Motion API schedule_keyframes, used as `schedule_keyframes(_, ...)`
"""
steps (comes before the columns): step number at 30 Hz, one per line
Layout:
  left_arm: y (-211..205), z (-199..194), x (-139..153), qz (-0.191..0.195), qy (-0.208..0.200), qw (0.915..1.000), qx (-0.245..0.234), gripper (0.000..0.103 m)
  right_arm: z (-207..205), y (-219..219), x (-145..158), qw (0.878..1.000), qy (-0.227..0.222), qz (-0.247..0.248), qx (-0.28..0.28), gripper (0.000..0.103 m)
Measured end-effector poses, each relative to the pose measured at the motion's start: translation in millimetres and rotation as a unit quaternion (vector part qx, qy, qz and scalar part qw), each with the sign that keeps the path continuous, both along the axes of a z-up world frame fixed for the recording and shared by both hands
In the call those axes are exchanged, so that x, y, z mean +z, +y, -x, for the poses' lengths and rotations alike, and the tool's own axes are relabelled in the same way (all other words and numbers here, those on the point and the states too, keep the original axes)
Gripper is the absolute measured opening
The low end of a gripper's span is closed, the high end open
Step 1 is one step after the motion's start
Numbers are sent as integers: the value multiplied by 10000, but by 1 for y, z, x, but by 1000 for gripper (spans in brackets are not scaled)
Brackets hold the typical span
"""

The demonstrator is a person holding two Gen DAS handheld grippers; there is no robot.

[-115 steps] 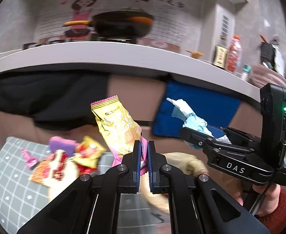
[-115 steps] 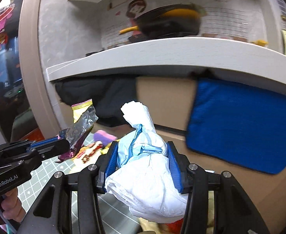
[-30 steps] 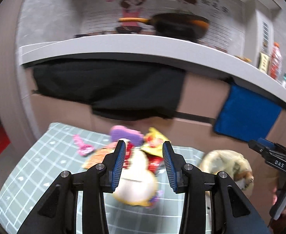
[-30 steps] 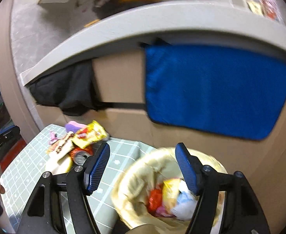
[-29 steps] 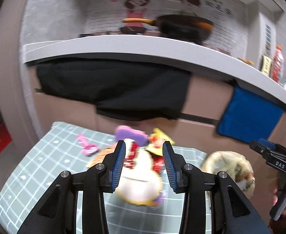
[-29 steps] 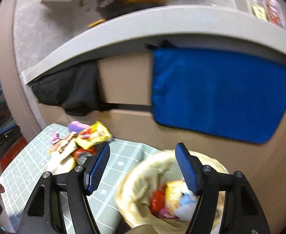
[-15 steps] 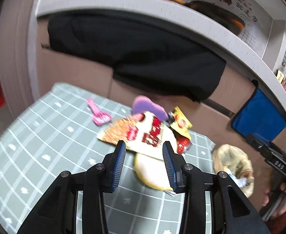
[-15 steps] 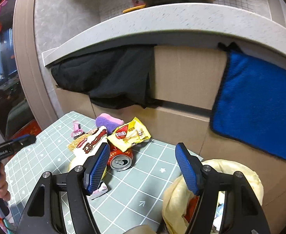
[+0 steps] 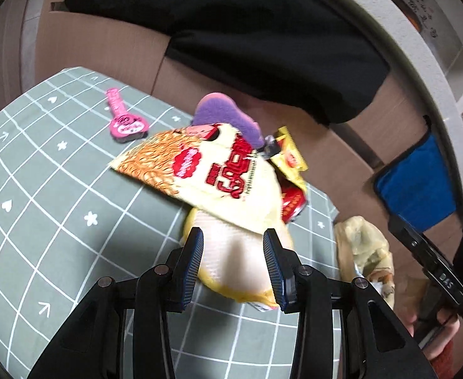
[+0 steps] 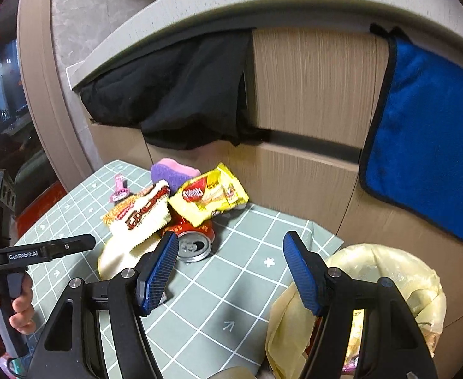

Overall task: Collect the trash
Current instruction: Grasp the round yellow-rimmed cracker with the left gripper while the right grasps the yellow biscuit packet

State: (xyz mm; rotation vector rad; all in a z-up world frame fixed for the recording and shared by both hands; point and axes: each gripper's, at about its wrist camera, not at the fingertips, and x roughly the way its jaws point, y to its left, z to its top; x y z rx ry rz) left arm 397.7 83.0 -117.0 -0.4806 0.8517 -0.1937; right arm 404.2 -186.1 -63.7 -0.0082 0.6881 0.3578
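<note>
Left claw (image 9: 233, 263) was open, straddling a pale soft pouch (image 9: 231, 252), pads not visibly pressing. Best to drop lower and pinch the pouch body, not the crinkly noodle packet (image 9: 206, 170) overlapping it. Right claw (image 10: 231, 271) was open, empty, over the mat (image 10: 218, 287). Beyond: dented can (image 10: 193, 243), glossy yellow wrapper (image 10: 206, 200), bag (image 10: 389, 271) at right.
</note>
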Motion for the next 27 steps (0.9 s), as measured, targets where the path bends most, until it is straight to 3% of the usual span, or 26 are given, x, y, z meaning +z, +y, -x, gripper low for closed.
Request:
schedule_keyframes(5,6,-4,-20,376,341,9987,-27,41,-2,-3,-9,9999,140,-84,51,67)
schedule_keyframes(11,7,-13,-37,344,637,9973,146,41,-2,-4,-14,9996,225,-150,96,64)
schedule_keyframes(17,6,-26,-56,1062,1042,9883,336,44,0,-4,-16,9994,279,-174,110,64)
schedule_keyframes(18,6,-26,-53,1025,1050,9885,353,43,2,-3,-16,9994,281,-168,111,64)
schedule_keyframes(20,2,-23,-43,796,918,9921,303,26,3,-2,-15,9995,280,-129,112,64)
schedule_keyframes(22,-3,-19,-28,543,674,9962,46,20,3,-1,-14,9995,256,-119,110,64)
schedule_keyframes(27,-7,7,22,-282,-207,9994,-21,14,-8,7,-9,9990,138,-430,40,64)
